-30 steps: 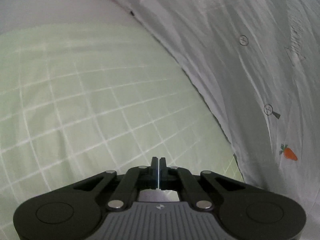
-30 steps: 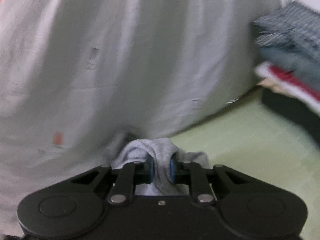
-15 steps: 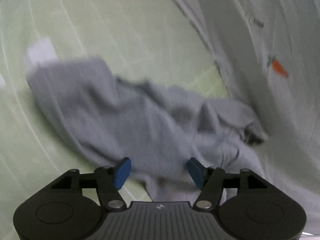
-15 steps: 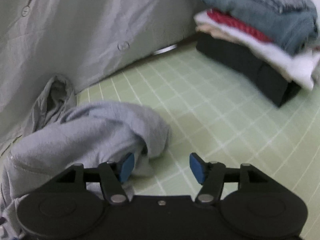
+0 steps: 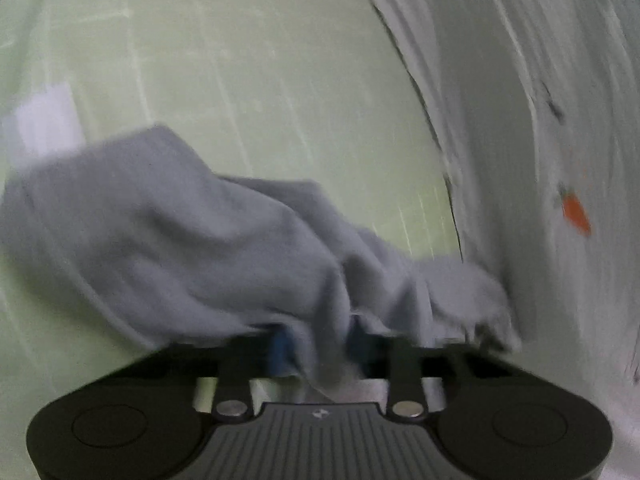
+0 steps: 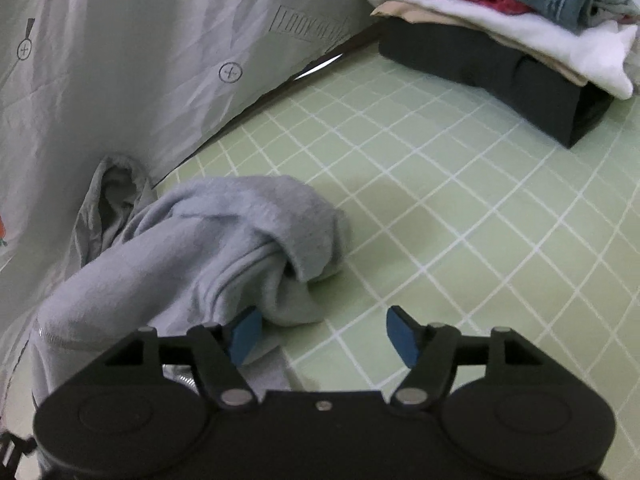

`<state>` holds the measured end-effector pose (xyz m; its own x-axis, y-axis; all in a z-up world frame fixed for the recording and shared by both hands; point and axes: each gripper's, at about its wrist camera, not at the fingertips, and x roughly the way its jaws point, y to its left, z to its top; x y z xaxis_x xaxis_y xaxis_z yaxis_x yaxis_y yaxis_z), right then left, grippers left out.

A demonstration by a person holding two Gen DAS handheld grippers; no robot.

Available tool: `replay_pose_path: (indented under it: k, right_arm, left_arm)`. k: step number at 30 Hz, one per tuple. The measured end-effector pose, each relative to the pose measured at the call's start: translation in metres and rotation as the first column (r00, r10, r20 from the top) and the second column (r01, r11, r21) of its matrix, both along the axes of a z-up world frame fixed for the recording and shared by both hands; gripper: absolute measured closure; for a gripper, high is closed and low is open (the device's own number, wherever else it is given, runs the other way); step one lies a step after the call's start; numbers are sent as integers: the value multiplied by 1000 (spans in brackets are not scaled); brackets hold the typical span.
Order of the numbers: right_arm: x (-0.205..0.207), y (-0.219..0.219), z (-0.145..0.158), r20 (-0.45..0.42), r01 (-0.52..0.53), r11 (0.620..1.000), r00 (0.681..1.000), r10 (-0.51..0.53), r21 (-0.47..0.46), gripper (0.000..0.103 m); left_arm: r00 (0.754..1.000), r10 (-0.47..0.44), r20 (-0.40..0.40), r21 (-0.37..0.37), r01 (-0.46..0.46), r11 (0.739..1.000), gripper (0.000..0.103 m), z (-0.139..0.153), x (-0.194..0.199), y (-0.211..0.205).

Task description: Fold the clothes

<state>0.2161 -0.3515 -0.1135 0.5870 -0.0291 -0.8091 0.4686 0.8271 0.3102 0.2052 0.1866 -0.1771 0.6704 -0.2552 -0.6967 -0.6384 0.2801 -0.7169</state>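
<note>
A crumpled grey garment (image 5: 168, 232) lies on the green checked mat (image 5: 240, 80). In the left wrist view, which is blurred, a fold of it fills the narrow gap between the blue pads of my left gripper (image 5: 318, 344), whose jaws are closing on it. In the right wrist view the same grey garment (image 6: 200, 248) is heaped at the left. My right gripper (image 6: 323, 336) hangs low over the mat (image 6: 460, 220). Its jaws are opening wide. The left pad (image 6: 244, 336) rests against the cloth, and nothing is between the pads.
A white sheet with carrot and button prints (image 5: 540, 120) hangs along the mat's edge, also behind the garment (image 6: 120, 80). A stack of folded clothes (image 6: 520, 20) sits on a black folded item (image 6: 480, 60) at the far right.
My left gripper swung down from the bare mat, opened over the grey garment, then closed on a fold. My right gripper let go of the grey cloth, opened and dropped toward the mat.
</note>
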Motion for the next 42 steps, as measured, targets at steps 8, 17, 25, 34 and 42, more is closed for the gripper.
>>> replay_pose_path:
  k: [8, 17, 25, 34, 42]
  right_arm:
    - [-4, -9, 9, 27, 8, 997, 1000, -6, -71, 33]
    - [-13, 14, 8, 90, -59, 997, 994, 62, -41, 36]
    - [-11, 33, 3, 94, -232, 966, 966, 242, -110, 46]
    - [16, 26, -17, 72, -381, 912, 916, 395, -154, 92]
    - [26, -13, 1, 176, -363, 884, 888, 424, -296, 96]
  left_arm:
    - [998, -56, -7, 382, 54, 922, 85, 51, 42, 51]
    - [983, -182, 7, 456, 159, 876, 48, 90, 6, 11]
    - [904, -409, -124, 277, 428, 861, 41, 29, -64, -108]
    - [858, -452, -244, 436, 513, 740, 41, 23, -56, -185]
    - [875, -355, -329, 522, 482, 704, 70, 20, -37, -205]
